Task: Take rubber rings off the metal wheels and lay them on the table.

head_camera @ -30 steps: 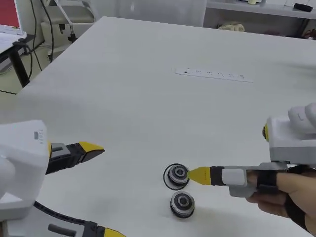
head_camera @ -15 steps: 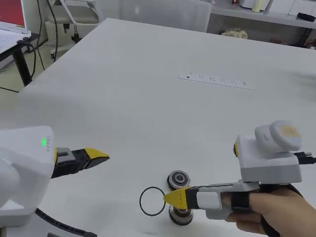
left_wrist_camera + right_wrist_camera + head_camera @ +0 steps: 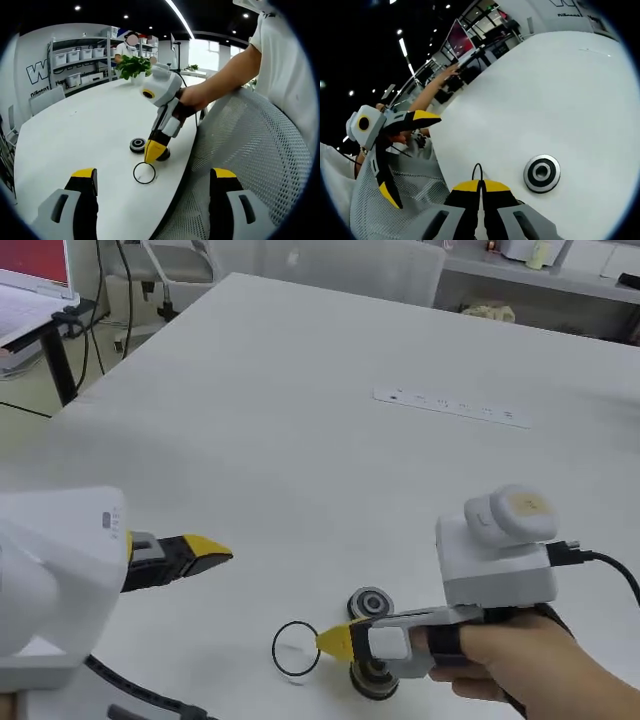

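My right fingers (image 3: 335,640) are clenching together on the rim of the rubber ring (image 3: 297,648), the rest of which is lying flat on the tabletop (image 3: 300,440) close to its near edge. One metal wheel (image 3: 370,603) is sitting just beyond them, and a second wheel (image 3: 378,680) is partly hiding beneath them. My left fingers (image 3: 82,175) are spreading wide with nothing between them, hovering apart along that same near edge.

Long white power strip (image 3: 450,406) lying flat on the far side of my table (image 3: 250,390). Red-lit monitor (image 3: 35,265) off its left corner, shelves (image 3: 75,62) full of storage bins, a leafy plant (image 3: 134,66), and a white mesh chair (image 3: 250,150) right beside me.
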### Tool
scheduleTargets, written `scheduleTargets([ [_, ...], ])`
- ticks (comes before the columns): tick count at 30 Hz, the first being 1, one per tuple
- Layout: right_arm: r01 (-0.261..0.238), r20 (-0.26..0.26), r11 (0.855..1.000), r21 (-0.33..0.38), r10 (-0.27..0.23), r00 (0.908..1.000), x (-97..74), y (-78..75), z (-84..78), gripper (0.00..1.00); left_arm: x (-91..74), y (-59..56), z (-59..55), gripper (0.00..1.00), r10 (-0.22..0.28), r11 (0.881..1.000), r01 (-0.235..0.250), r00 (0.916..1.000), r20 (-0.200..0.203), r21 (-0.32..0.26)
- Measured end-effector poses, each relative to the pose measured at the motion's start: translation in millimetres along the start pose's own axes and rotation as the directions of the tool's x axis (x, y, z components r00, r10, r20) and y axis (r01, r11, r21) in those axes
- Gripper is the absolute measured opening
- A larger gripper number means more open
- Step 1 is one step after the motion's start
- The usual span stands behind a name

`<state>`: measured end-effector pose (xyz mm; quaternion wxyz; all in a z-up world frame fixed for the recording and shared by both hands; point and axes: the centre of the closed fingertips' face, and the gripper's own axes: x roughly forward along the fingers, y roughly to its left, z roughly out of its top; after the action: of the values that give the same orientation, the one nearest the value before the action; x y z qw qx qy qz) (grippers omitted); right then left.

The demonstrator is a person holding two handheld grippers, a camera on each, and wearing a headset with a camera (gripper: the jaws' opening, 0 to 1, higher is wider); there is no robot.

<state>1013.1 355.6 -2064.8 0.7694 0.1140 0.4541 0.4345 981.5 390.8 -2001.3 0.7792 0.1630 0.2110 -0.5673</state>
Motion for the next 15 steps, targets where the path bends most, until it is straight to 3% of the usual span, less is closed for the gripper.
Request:
scheduleTargets([
  [5, 0.031, -0.037, 0.999, -0.033, -0.032, 0.9988, 4.4, -3.3, -5.6, 0.0, -0.4, 1.2, 0.8, 0.91, 0.001, 1.0, -0.001, 0.9999, 0.011, -0.02],
  [15, 0.068, -0.03, 0.995, -0.07, -0.071, 0.9971, -1.6, -7.7, -1.5, 0.05, -0.2, 0.3, -0.6, 0.9, -0.005, 1.0, 0.005, 1.0, 0.005, -0.017],
])
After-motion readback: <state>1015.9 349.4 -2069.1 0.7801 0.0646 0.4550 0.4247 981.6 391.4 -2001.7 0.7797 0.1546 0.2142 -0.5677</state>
